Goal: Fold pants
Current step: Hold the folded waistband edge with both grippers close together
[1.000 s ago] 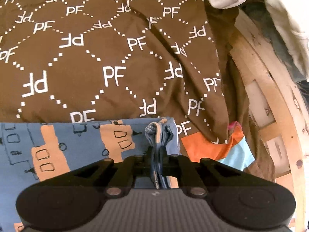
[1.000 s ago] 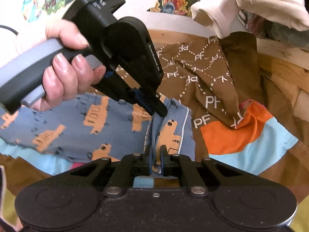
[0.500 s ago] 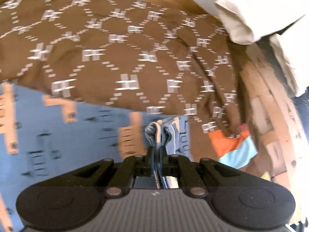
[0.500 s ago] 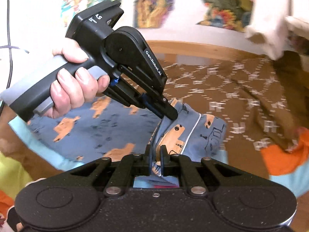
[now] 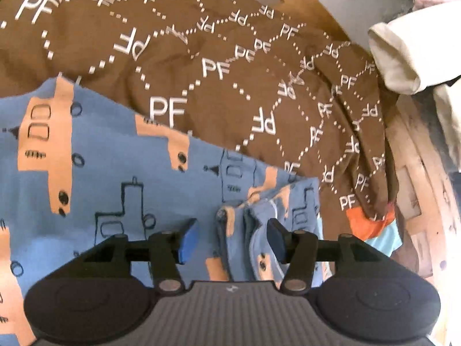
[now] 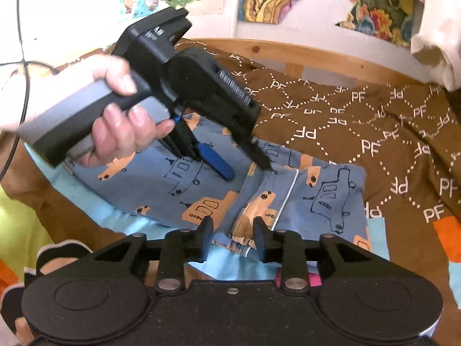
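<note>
Both grippers, left (image 5: pixel 232 238) and right (image 6: pixel 232 238), are seen spread wide with nothing held, straddling a bunched fold of the blue pants (image 6: pixel 317 201) at lower centre. The pants are laid on a brown blanket (image 5: pixel 230 57). A fold appears just released; smoothing or a fresh grasp is likely needed.

Wooden bed (image 6: pixel 317 54), brown PF blanket (image 5: pixel 219 66), pants (image 6: pixel 302 199)

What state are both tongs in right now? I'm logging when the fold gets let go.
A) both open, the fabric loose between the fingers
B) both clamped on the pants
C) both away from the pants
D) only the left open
A: the left tongs and right tongs both stand spread, with a bunched ridge of the blue pants lying unpinched between their fingers.
</note>
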`<state>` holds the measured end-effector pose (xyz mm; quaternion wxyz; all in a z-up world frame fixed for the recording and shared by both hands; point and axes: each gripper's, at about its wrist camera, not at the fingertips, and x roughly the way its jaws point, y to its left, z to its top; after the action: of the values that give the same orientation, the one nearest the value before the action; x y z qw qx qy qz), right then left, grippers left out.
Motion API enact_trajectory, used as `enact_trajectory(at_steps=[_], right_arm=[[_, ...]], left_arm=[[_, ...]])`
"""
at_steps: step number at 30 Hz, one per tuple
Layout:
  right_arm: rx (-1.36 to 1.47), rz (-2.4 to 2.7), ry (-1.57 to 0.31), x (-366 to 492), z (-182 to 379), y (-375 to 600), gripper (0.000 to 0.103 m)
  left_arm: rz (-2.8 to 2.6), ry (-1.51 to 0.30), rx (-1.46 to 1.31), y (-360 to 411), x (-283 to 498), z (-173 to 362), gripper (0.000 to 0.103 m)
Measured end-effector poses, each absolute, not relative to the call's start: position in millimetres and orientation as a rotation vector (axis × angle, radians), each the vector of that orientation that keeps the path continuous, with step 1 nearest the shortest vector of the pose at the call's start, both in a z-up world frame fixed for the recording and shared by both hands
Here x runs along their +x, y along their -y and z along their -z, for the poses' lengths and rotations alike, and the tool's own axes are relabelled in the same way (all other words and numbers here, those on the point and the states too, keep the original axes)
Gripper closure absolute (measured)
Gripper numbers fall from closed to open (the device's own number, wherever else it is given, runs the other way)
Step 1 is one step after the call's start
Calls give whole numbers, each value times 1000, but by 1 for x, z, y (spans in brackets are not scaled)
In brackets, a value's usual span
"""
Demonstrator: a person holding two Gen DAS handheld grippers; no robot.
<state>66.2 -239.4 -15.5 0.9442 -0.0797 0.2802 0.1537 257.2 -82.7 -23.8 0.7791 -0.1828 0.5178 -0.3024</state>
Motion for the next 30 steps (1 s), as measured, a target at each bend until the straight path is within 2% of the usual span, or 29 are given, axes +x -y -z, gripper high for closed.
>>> enact_trajectory(at_steps=[4,10,11,13,14,16,30], right_arm=[[-147,-311,-572,67,18,242,65],[-141,-299,-569,66,18,244,64],[-144,-295,-568,66,18,243,64],[-149,-282,-561,65,18,243,64],[-149,-277,-557,65,18,243,64],[-148,-271,-551,65,17,244,64],[-113,-250,-536,67,16,247,68]], left_arm=[[667,-1083,-331,90,257,16,44],[695,-967,-175,113,248,0,45],[710,-965,-149,117,248,-1,49],[727,-981,-113,124,250,1,66],[728,-991,-92,128,250,2,69],[719,-997,-44,134,250,3,89],[681,-1015,-5,138,251,4,94]])
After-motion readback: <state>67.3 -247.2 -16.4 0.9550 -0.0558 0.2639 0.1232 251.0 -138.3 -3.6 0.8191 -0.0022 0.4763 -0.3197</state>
